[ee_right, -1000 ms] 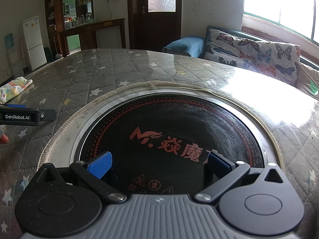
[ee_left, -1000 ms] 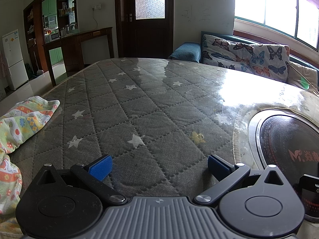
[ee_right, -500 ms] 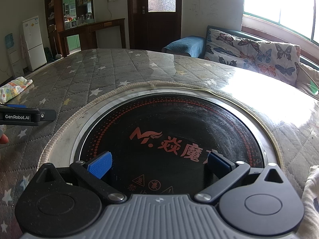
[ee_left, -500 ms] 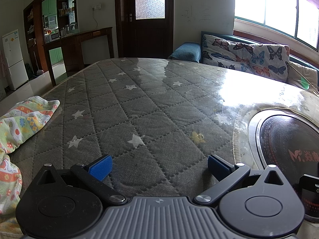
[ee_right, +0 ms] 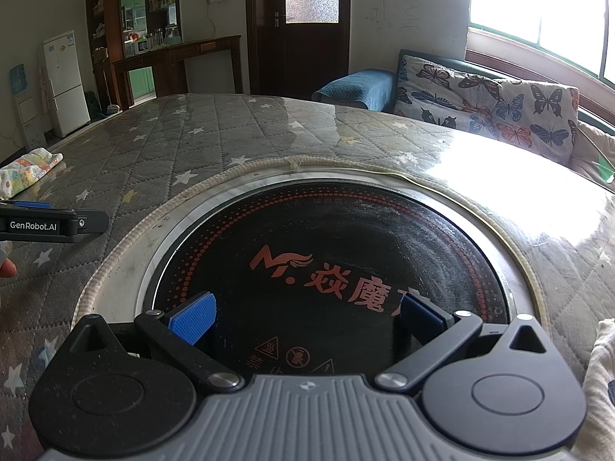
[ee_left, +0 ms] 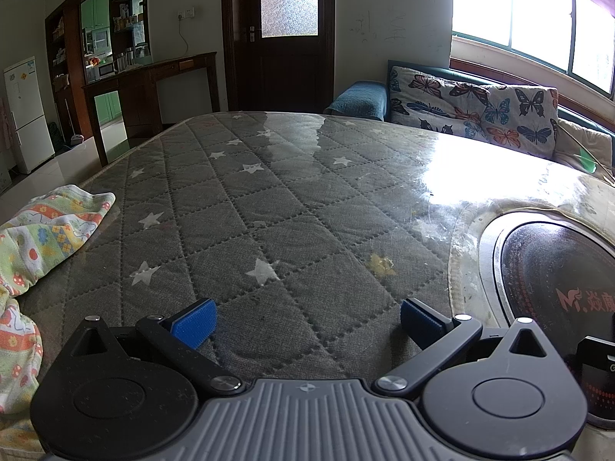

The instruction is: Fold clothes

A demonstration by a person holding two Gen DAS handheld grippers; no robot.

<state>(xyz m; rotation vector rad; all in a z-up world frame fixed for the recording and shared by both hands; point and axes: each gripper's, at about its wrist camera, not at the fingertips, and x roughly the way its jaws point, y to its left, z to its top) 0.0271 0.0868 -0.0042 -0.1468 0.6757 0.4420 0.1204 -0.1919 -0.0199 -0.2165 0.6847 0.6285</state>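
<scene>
A colourful printed garment [ee_left: 42, 238] lies crumpled at the left edge of the grey star-quilted table [ee_left: 269, 199]; it shows small in the right wrist view [ee_right: 27, 169]. My left gripper [ee_left: 305, 322] is open and empty, low over the table, to the right of the garment. My right gripper [ee_right: 305, 319] is open and empty over the black round cooktop [ee_right: 326, 269]. A pale cloth [ee_right: 599, 384] shows at the right edge of the right wrist view. The left gripper's side [ee_right: 50, 224] shows at the left there.
The cooktop [ee_left: 557, 276] is set in the table's middle, ringed by a metal rim. A butterfly-print sofa [ee_left: 480, 111] stands beyond the table on the right. A dark door, a wooden counter and a white fridge [ee_left: 23, 115] stand at the back.
The pale cloth has come into the right wrist view at its lower right edge. Both grippers stay open and nearly still.
</scene>
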